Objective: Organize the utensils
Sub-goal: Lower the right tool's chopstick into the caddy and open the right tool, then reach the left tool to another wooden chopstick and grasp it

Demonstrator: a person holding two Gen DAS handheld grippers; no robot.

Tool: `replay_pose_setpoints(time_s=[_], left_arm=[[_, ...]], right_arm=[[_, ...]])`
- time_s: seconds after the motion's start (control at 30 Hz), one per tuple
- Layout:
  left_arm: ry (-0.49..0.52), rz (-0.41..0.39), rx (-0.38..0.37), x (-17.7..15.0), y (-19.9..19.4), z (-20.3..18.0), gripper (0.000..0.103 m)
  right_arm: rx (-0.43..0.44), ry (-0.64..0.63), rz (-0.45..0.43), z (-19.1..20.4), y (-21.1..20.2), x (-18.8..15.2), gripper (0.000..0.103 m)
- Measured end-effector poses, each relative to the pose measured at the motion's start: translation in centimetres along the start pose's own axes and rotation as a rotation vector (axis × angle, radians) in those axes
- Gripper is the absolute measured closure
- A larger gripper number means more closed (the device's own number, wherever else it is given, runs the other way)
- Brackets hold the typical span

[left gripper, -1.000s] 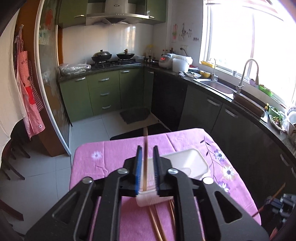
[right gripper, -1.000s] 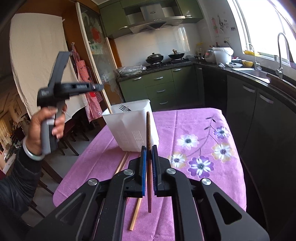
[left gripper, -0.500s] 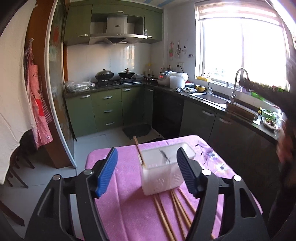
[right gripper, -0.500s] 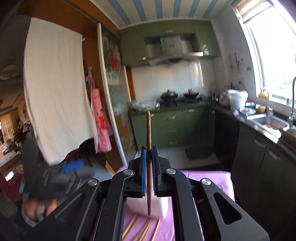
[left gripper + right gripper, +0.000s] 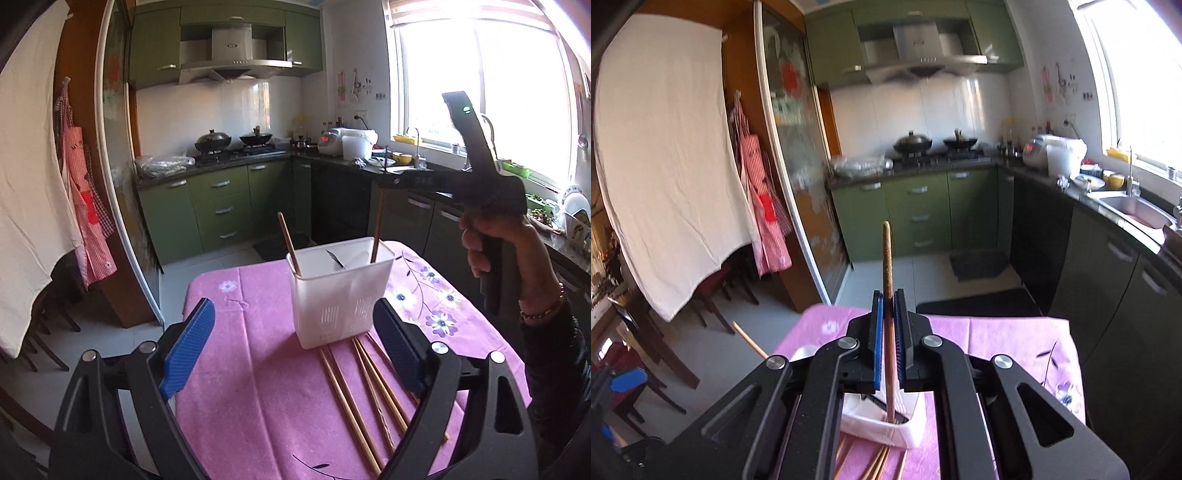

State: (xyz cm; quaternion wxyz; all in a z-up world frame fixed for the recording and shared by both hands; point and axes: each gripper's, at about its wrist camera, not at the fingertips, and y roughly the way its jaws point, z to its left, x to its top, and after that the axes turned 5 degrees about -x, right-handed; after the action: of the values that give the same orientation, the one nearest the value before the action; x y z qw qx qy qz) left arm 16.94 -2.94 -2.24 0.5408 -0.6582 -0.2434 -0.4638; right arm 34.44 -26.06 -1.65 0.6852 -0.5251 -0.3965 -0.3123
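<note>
A white utensil holder [image 5: 340,295] stands on the pink cloth [image 5: 251,387]. One chopstick [image 5: 290,243] leans in its left corner, next to a dark utensil [image 5: 336,258]. My left gripper [image 5: 293,310] hangs short of the holder, its jaws opening with nothing between the pads. My right gripper [image 5: 888,306] is shut on a brown chopstick [image 5: 887,258], held upright with its lower end inside the holder [image 5: 879,428]. In the left wrist view that chopstick [image 5: 377,229] hangs from the right gripper [image 5: 386,181], held by a hand [image 5: 509,251]. Several chopsticks [image 5: 362,387] lie in front of the holder.
The small table's edges drop off to the tiled floor on the left and far sides. A dark counter with a sink [image 5: 1134,212] runs along the right. Green cabinets [image 5: 221,210] stand at the back. Chairs [image 5: 48,317] sit at the left.
My left gripper let go of its chopstick, which now leans in the holder, then opened wide and drew back. My right gripper lifted its chopstick off the table and brought it over the holder.
</note>
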Motion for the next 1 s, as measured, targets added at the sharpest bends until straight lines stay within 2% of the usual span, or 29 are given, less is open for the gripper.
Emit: replay_pose_setpoints(time_s=[0.13, 0.27, 0.4, 0.47, 0.63, 0.7, 0.8, 0.87, 1.0], left_arm=[[-0.006, 0.018, -0.014, -0.1, 0.5, -0.2, 0.02], [-0.029, 0.055, -0.039, -0.4, 1.4, -0.4, 0.02], [-0.049, 0.111, -0.047, -1.1, 3.0, -0.8, 0.02], [-0.055, 0.15, -0.053, -1.7, 4.1, -1.1, 0.02], [-0.086, 0.296, -0.053, -3.8, 8.9, -2.0, 0.02], [-0.098, 0.355, -0.049, -4.7, 11.0, -2.3, 0.021], [-0.128, 0.435, -0.044, -5.9, 13.8, -2.2, 0.027], [-0.157, 0.483, -0.039, -6.6, 15.3, -1.9, 0.038], [-0.207, 0.56, -0.021, -7.8, 18.0, -1.1, 0.049]], right_arm=[[0.015, -0.014, 0.009, 0.5, -0.4, -0.5, 0.093], [0.041, -0.02, -0.039, 0.4, -4.0, -1.3, 0.09], [0.046, -0.029, -0.076, -0.3, -8.7, -4.3, 0.076], [0.037, -0.023, -0.066, -0.8, -10.1, -6.5, 0.076], [-0.049, 0.011, 0.034, -2.7, -10.7, -13.6, 0.075], [-0.051, 0.036, 0.087, -3.4, -9.9, -15.6, 0.073], [-0.057, 0.091, 0.177, -4.9, -8.2, -18.9, 0.073], [-0.057, 0.117, 0.21, -5.7, -7.5, -20.4, 0.073], [-0.045, 0.153, 0.263, -6.7, -6.4, -22.5, 0.073]])
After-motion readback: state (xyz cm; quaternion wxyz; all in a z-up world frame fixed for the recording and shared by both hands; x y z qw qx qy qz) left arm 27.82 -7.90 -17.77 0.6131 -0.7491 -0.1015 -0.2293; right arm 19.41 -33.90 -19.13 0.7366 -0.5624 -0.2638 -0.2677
